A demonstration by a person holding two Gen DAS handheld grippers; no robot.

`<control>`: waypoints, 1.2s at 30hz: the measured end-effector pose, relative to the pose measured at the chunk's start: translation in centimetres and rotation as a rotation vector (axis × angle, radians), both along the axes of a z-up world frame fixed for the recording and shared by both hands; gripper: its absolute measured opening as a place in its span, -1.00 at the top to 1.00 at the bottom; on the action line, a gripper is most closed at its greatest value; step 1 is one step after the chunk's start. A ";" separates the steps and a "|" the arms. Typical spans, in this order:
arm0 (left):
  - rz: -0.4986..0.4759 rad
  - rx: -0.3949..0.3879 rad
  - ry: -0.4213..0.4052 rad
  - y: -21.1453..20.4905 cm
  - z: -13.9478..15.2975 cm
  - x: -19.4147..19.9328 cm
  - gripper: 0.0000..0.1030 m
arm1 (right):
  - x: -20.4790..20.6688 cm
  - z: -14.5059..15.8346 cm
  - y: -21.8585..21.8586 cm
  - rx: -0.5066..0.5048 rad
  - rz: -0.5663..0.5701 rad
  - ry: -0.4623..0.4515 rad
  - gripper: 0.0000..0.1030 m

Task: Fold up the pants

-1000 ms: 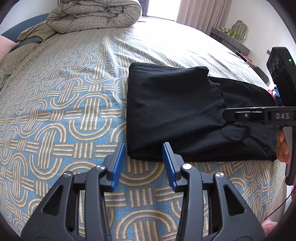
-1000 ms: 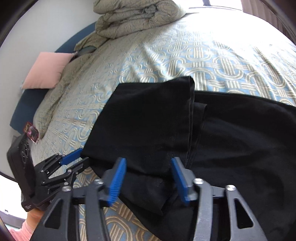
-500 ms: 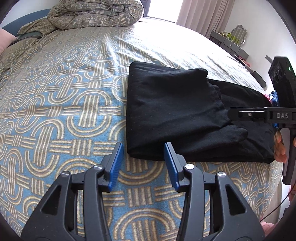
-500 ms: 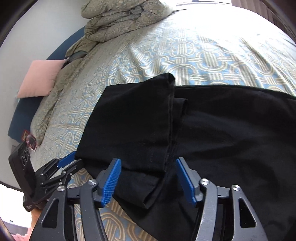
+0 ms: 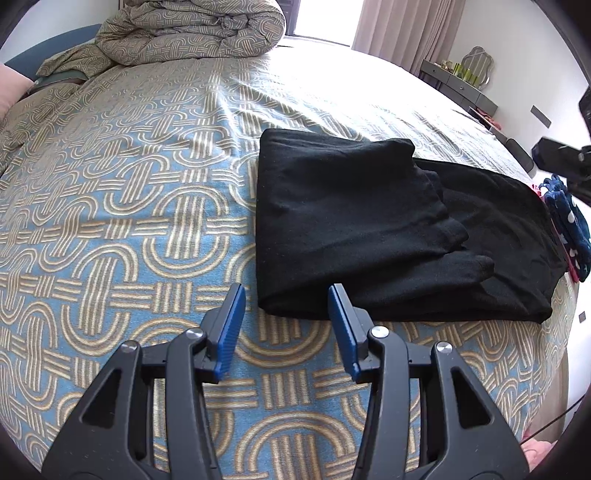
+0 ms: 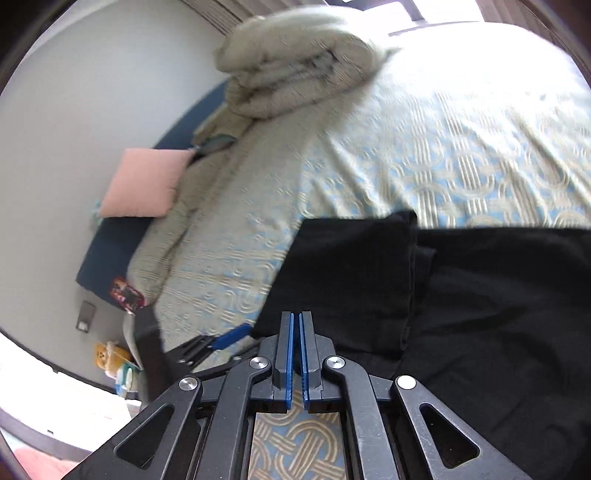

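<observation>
While left gripper (image 5: 286, 295) gapes | right gripper (image 6: 296, 321) pinched empty | pink pillow (image 6: 146, 182) right-view only

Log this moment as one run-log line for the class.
stage: pants part-folded on bed | left gripper: open, empty | right gripper: just closed, empty

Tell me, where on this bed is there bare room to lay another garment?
The widest free patch is the patterned bedspread left of the black pants, reaching up to the rolled duvet. There is also a bare strip between the pants and the window. It is crowded at the right edge, where a dotted blue garment lies beside the pants.
</observation>
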State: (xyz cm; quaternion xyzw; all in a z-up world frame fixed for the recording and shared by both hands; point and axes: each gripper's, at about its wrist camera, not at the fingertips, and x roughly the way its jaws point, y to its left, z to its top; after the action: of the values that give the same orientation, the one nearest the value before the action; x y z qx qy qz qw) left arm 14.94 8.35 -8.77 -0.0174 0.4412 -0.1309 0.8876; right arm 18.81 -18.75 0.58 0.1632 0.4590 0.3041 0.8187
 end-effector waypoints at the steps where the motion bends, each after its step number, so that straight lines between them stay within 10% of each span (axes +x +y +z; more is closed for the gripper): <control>1: 0.003 -0.001 0.003 0.1 -0.1 0.1 0.06 | -0.5 0.6 -0.1 -0.016 0.000 -0.034 0.94; 5: 0.014 -0.007 0.013 0.0 -0.2 -0.1 0.06 | 0.8 -2.4 1.0 -0.222 0.039 -0.014 0.46; 9: 0.003 0.005 0.006 0.0 0.0 -0.7 0.05 | 1.8 -7.1 1.8 -0.364 0.057 0.057 0.42; 36: 0.029 -0.009 0.029 0.0 -0.5 -0.1 0.04 | 3.2 -8.3 1.7 -0.301 0.071 0.040 0.18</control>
State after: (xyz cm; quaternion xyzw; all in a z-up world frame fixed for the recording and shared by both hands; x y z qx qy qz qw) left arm 14.82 8.38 -9.23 -0.0296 0.4531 -0.1196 0.8829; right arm 21.98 -17.09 -7.71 0.0286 0.5211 0.2571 0.8134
